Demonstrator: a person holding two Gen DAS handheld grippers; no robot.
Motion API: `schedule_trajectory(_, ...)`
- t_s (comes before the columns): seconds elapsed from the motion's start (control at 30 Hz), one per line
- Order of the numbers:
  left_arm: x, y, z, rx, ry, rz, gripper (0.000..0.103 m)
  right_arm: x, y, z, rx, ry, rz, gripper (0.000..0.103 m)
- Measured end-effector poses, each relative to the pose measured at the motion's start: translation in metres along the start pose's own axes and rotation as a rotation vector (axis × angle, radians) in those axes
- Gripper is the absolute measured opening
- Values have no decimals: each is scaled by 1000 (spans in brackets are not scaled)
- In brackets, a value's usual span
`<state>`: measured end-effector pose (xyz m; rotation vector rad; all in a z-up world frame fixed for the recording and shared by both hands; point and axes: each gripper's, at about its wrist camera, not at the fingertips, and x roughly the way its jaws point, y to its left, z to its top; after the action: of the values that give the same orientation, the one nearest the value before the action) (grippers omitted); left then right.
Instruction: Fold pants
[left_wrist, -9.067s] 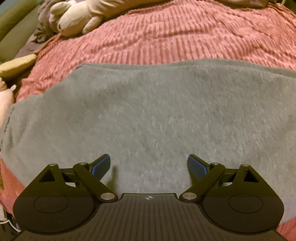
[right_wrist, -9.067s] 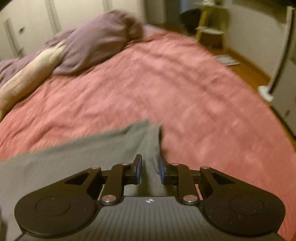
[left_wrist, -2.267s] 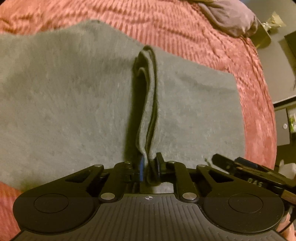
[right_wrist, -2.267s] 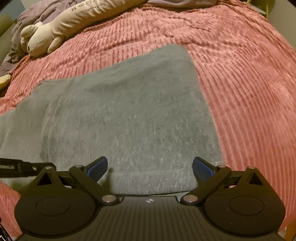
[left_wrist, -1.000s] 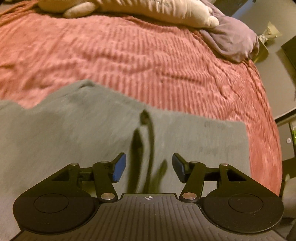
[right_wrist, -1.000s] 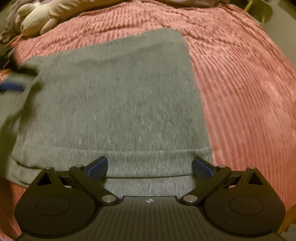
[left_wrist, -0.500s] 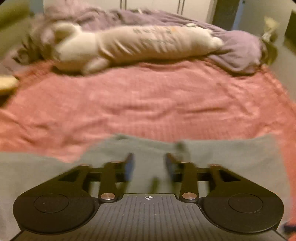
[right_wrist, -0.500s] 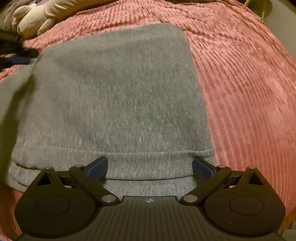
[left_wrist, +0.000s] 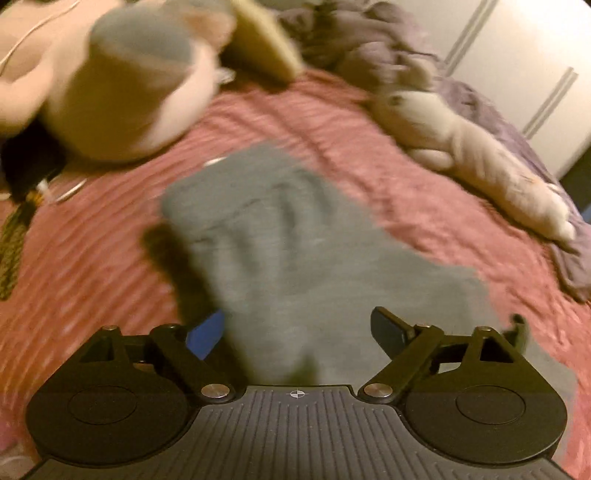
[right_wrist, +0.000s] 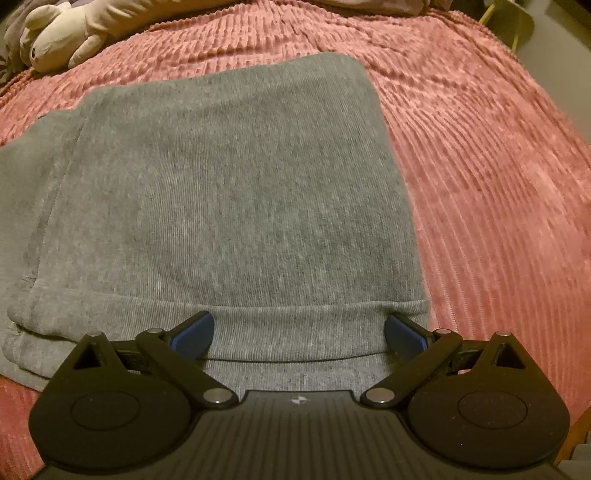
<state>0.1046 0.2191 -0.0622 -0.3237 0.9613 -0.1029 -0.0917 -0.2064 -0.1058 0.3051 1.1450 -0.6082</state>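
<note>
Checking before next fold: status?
Both grippers open, left and right, holding nothing. Pants lie folded on the bedspread. Plush toy well clear of them.

No legible text anywhere

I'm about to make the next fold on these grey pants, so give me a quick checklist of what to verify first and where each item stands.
1. Left gripper open, holding nothing: ok.
2. Right gripper open, over the hem band: ok.
3. Pants lying flat on the right side: ok.
4. Stacked layers lined up at the near left corner: not ok, the lower layers stick out.
5. Left end smooth: cannot tell, the left view is blurred.
6. Plush toy off the pants, on the bedspread: ok.
</note>
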Motion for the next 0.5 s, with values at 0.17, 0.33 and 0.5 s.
schedule_trajectory(0.17,33,37,7,-66,56,18,77,1,5,0,-4,0,-31,99)
schedule_trajectory(0.33,47,45,23,-72,48,-8,77,1,7,2,-8,11,-51,99)
schedule_trajectory(0.5,64,47,40,-119,76,-52,68,2,12,2,-3,15,-77,99)
